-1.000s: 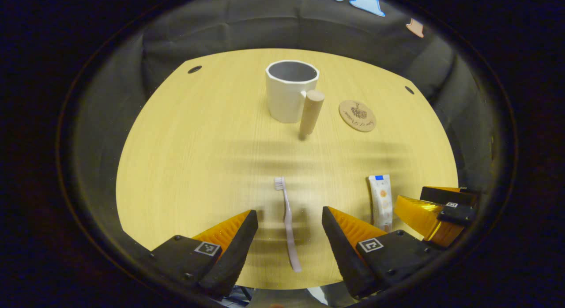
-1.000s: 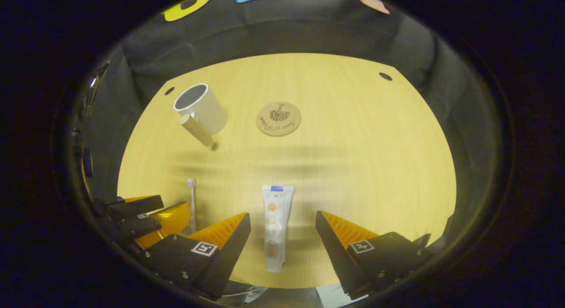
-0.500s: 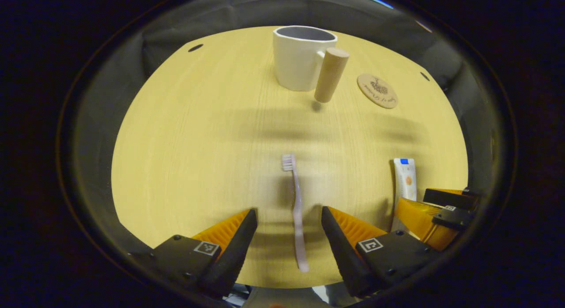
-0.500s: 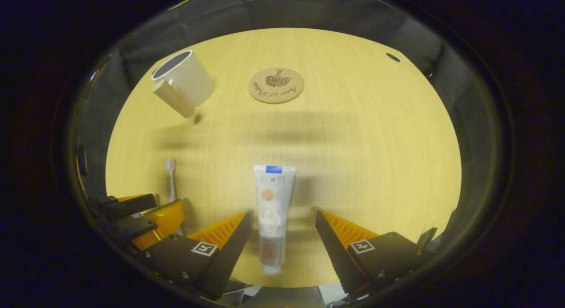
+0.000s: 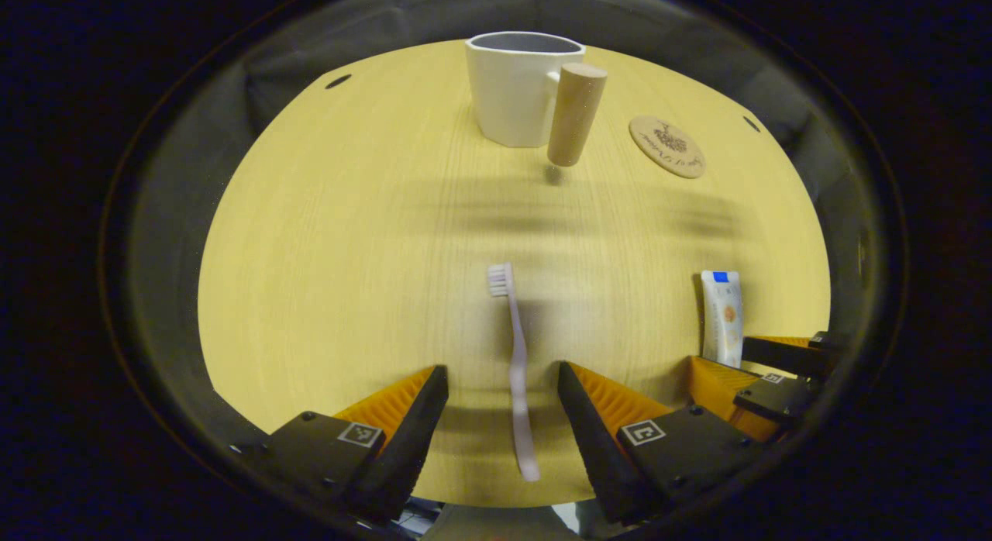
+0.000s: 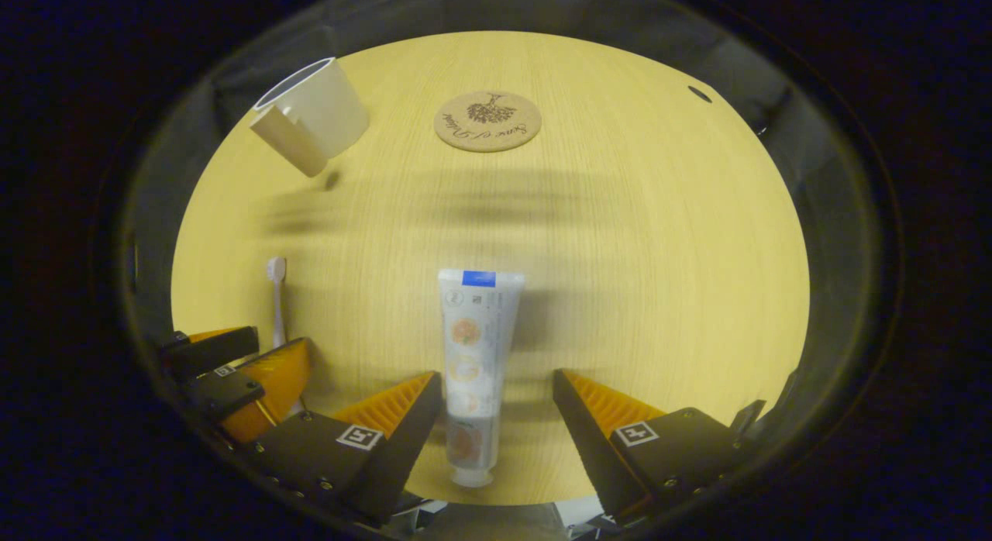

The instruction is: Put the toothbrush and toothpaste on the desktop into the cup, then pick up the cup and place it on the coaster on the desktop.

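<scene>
Where both lie flat: one toothbrush (image 5: 517, 370), one toothpaste (image 6: 473, 355).

Recording booth: black cloth wall (image 5: 434, 22), wooden desktop (image 5: 325, 239).

You have one toothbrush (image 5: 514, 363) at 6 o'clock on the table (image 5: 325, 239) in the left gripper view. You have one toothpaste tube (image 6: 473, 355) at 6 o'clock in the right gripper view. There is one white cup (image 5: 518, 87) at 12 o'clock in the left gripper view. There is one round coaster (image 6: 487, 121) at 12 o'clock in the right gripper view. You can count two dark holes in the table's far corners.
</scene>
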Demonstrator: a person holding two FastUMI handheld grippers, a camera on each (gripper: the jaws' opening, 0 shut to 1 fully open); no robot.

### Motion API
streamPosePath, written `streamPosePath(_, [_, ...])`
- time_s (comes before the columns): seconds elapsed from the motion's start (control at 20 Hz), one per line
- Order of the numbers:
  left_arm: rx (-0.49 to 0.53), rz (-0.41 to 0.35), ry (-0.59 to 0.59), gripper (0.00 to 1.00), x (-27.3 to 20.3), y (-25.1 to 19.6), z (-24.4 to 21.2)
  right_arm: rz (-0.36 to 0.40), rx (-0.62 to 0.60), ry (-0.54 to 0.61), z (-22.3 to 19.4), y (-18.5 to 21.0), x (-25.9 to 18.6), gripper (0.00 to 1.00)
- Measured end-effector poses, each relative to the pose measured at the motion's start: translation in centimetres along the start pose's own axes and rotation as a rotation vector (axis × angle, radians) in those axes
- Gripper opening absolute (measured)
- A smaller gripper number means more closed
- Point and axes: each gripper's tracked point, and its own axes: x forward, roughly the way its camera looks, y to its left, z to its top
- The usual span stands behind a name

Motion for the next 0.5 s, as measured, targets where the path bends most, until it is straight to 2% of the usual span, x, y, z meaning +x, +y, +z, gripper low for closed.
streamPosePath(0.1, [-0.004, 0.001, 0.008, 0.96, 0.06, -0.05, -0.01, -0.004, 0.008, 0.009, 0.05, -0.04, -0.02, 0.92])
streamPosePath(0.15, [-0.006, 0.001, 0.012, 0.96, -0.05, -0.04, -0.05, -0.005, 0.013, 0.020, -0.07, 0.03, -0.12, 0.85])
streamPosePath(0.2, [-0.007, -0.001, 0.017, 0.95, 0.03, -0.20, -0.05, -0.008, 0.022, 0.023, 0.01, 0.02, 0.03, 0.85])
streamPosePath(0.25, [-0.004, 0.000, 0.023, 0.93, 0.02, -0.32, -0.11, -0.008, 0.028, 0.032, 0.11, -0.02, -0.14, 0.74])
streamPosePath(0.3, [-0.001, -0.002, 0.028, 0.85, -0.04, -0.48, 0.01, -0.011, 0.033, 0.033, 0.27, -0.12, -0.21, 0.68])
streamPosePath(0.35, [0.004, -0.005, 0.036, 0.75, 0.15, -0.63, 0.06, -0.009, 0.037, 0.046, 0.06, -0.14, 0.22, 0.54])
streamPosePath(0.4, [0.006, -0.004, 0.042, 0.66, 0.17, -0.69, -0.01, -0.005, 0.040, 0.060, 0.05, -0.08, 0.06, 0.48])
streamPosePath(0.45, [0.004, -0.005, 0.049, 0.58, 0.21, -0.78, 0.04, -0.012, 0.040, 0.068, 0.13, -0.32, 0.05, 0.51])
streamPosePath(0.5, [-0.002, -0.007, 0.057, 0.65, 0.16, -0.86, 0.00, -0.003, 0.051, 0.073, 0.18, -0.27, -0.01, 0.51])
